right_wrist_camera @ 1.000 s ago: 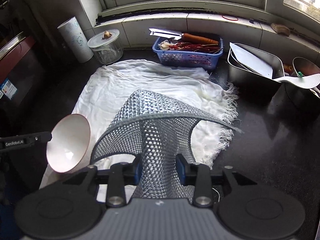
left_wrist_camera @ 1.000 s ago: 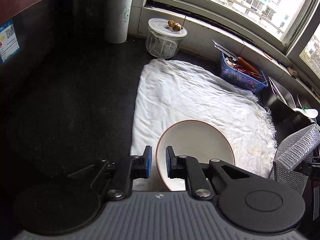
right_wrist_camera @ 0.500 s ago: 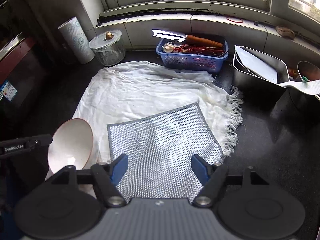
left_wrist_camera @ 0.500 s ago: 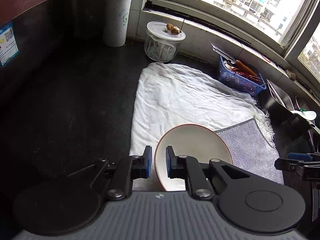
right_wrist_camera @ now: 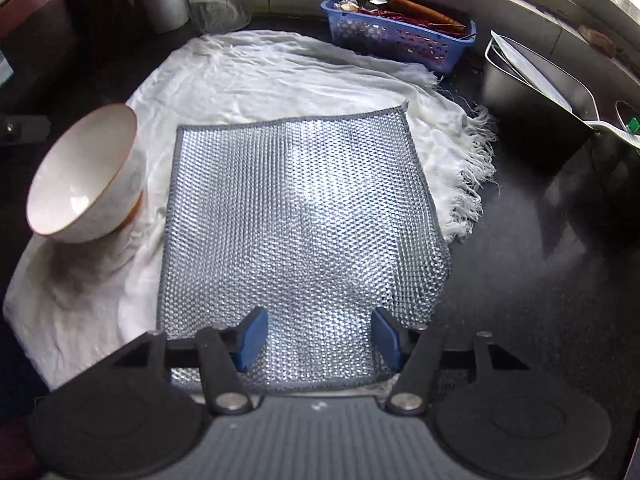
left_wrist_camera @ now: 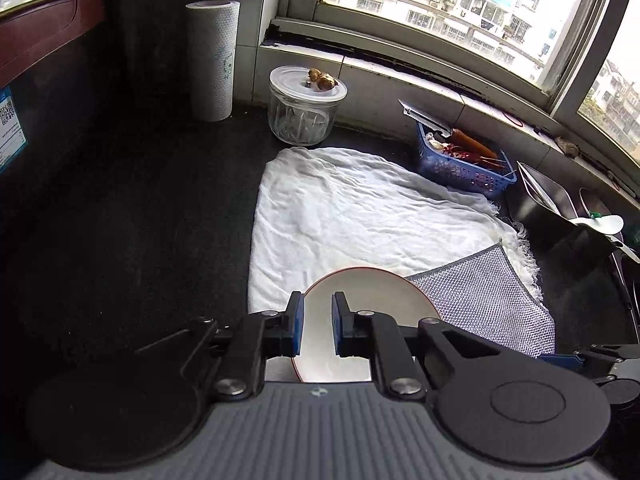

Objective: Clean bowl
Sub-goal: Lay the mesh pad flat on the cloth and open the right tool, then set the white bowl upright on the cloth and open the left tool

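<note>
A white bowl (left_wrist_camera: pixel 372 296) with a thin orange rim is tilted on its side, and my left gripper (left_wrist_camera: pixel 318 326) is shut on its near rim. In the right wrist view the bowl (right_wrist_camera: pixel 80 176) faces left, its foot low against the white towel (right_wrist_camera: pixel 280 72). A silver mesh scrubbing cloth (right_wrist_camera: pixel 300 208) lies flat on the towel, just right of the bowl. My right gripper (right_wrist_camera: pixel 320 338) is open above the cloth's near edge, holding nothing. From the left wrist the mesh cloth (left_wrist_camera: pixel 480 296) shows right of the bowl.
The towel (left_wrist_camera: pixel 360 208) is spread on a dark counter under a window. Behind it stand a paper roll (left_wrist_camera: pixel 212 60), a lidded glass jar (left_wrist_camera: pixel 306 108) and a blue basket (left_wrist_camera: pixel 460 164) with a knife. A steel tray (right_wrist_camera: pixel 536 92) sits at the right.
My right gripper opened and dropped the mesh cloth, which now lies flat on the towel. That gripper has since moved lower and closer over it. The bowl has come down toward the towel.
</note>
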Demonstrator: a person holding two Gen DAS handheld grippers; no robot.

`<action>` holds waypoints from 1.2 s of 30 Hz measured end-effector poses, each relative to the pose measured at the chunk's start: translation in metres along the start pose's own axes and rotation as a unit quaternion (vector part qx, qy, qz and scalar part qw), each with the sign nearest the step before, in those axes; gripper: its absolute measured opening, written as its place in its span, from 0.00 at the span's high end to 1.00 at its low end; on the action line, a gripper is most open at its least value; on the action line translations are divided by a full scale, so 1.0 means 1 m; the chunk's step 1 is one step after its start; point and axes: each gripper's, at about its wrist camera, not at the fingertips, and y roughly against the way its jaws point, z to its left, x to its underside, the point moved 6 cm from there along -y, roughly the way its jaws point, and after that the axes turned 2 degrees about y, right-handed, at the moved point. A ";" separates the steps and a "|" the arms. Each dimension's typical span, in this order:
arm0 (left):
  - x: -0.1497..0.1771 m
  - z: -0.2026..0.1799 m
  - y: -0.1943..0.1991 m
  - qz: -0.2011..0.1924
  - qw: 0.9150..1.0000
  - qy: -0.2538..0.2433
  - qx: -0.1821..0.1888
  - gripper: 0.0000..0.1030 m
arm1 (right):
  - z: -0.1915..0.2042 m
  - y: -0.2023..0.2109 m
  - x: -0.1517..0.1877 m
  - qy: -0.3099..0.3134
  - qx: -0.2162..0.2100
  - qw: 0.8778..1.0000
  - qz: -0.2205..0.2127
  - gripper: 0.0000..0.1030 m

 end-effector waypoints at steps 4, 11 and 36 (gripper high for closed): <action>0.000 -0.010 0.006 -0.003 1.000 -0.021 0.013 0.57 | 0.007 0.027 -0.012 -0.019 -0.008 0.999 -0.041 0.31; 0.002 -0.026 0.021 -0.007 0.998 -0.054 0.024 0.51 | 0.021 0.064 -0.025 -0.070 -0.001 0.994 -0.086 0.21; 0.019 -0.055 0.082 -0.001 0.995 -0.081 0.057 0.25 | 0.064 0.139 -0.024 -0.120 0.061 0.987 -0.093 0.04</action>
